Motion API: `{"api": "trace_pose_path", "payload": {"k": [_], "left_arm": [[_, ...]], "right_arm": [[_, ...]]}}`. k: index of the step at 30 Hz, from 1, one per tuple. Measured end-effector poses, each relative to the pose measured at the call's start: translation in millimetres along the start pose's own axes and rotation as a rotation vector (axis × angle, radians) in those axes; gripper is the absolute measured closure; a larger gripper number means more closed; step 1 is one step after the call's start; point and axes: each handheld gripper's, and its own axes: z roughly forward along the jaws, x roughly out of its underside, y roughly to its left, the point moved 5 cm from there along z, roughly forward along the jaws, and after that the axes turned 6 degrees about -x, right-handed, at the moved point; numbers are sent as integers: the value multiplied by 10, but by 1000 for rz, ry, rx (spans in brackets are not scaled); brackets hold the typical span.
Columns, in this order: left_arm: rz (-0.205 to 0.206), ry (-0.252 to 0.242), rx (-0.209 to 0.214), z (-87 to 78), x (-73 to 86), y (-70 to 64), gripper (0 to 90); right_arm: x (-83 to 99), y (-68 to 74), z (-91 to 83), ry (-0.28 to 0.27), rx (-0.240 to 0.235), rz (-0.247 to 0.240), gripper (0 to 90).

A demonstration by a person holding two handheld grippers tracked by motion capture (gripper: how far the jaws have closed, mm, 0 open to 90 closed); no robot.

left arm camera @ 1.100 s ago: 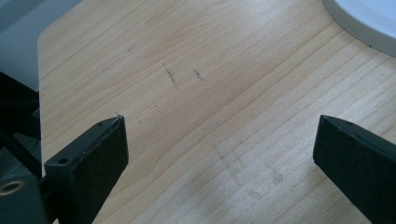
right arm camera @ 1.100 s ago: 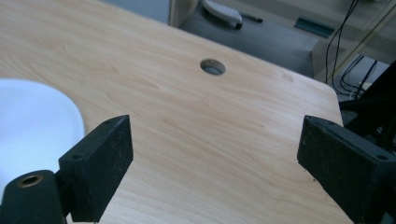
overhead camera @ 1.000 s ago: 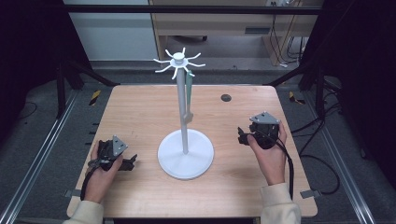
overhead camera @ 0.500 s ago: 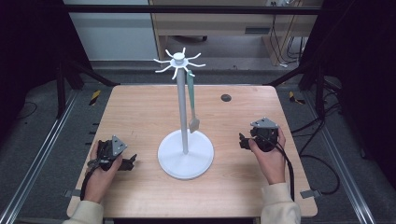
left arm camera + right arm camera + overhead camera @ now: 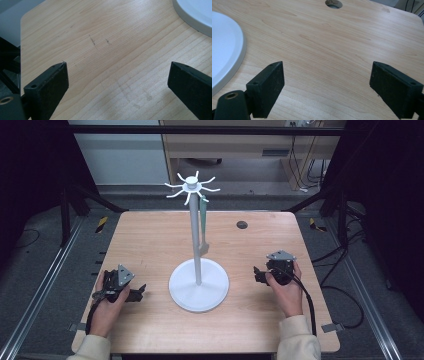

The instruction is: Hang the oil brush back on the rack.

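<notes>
1. The high view is evenly lit on the wooden surface (image 5: 150, 245), while the surroundings fall to near black.
2. The white stand base (image 5: 199, 285) reads bright, without harsh glare.
3. Both gripper views are sharp on the wood grain, soft daylight sheen upward.
4. Shadows beneath the jaws are faint and diffuse.

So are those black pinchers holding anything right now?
No. The left gripper and the right gripper both have their jaws wide apart, with just the bare light wooden table between them.
</notes>
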Motion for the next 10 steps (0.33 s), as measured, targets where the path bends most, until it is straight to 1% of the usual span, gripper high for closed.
{"api": "trace_pose_path", "payload": {"k": [2,4,6,10], "left_arm": [[-5,0,4,-1,1,3,28],[-9,-2,6,-3,0,7,28],[-11,-1,5,-2,2,9,28],[-6,-1,6,1,1,2,28]], "right_arm": [[6,4,12,2,-4,-2,130],[18,18,31,4,-22,9,130],[19,19,37,-1,-32,10,130],[20,24,39,-2,-29,11,129]]}}
